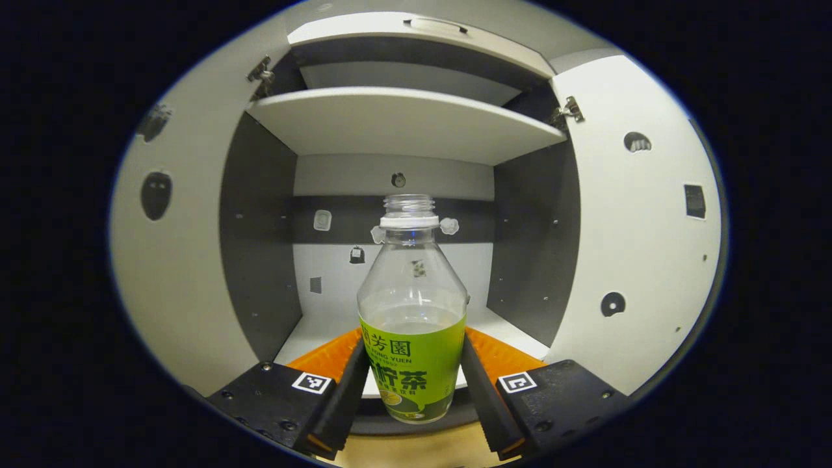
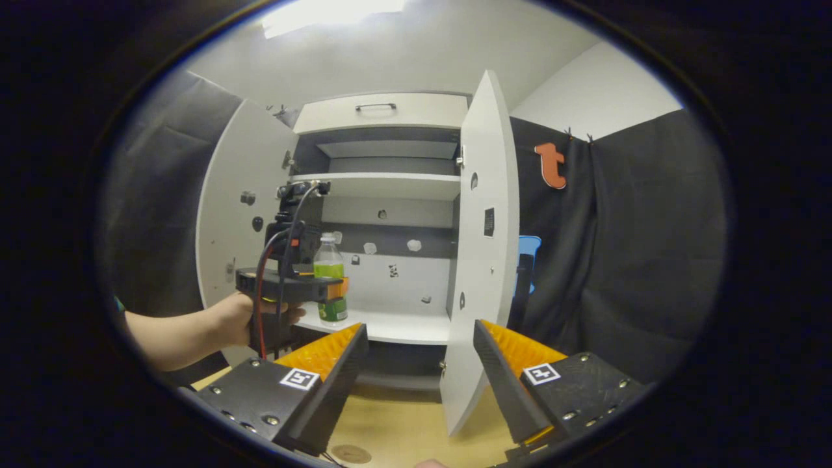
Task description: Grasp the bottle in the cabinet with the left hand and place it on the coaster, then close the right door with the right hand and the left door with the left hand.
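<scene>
A clear bottle (image 1: 413,312) with a green label stands upright between the fingers of my left gripper (image 1: 413,383), which is shut on the label. It is at the front edge of the cabinet's bottom shelf (image 1: 312,331). In the right gripper view the same bottle (image 2: 329,273) sits in the left gripper (image 2: 325,289), held by a hand (image 2: 240,318). My right gripper (image 2: 419,328) hangs open and empty in front of the cabinet. Both doors are open, the left door (image 2: 240,214) and the right door (image 2: 484,260). A round coaster (image 2: 351,453) lies on the wooden table (image 2: 403,422) below my right gripper.
An upper shelf (image 1: 403,123) spans the cabinet above the bottle. Above the shelves is a closed panel with a handle (image 2: 376,105). The right door's edge juts out over the table toward my right gripper. Black cloth walls stand to either side of the cabinet.
</scene>
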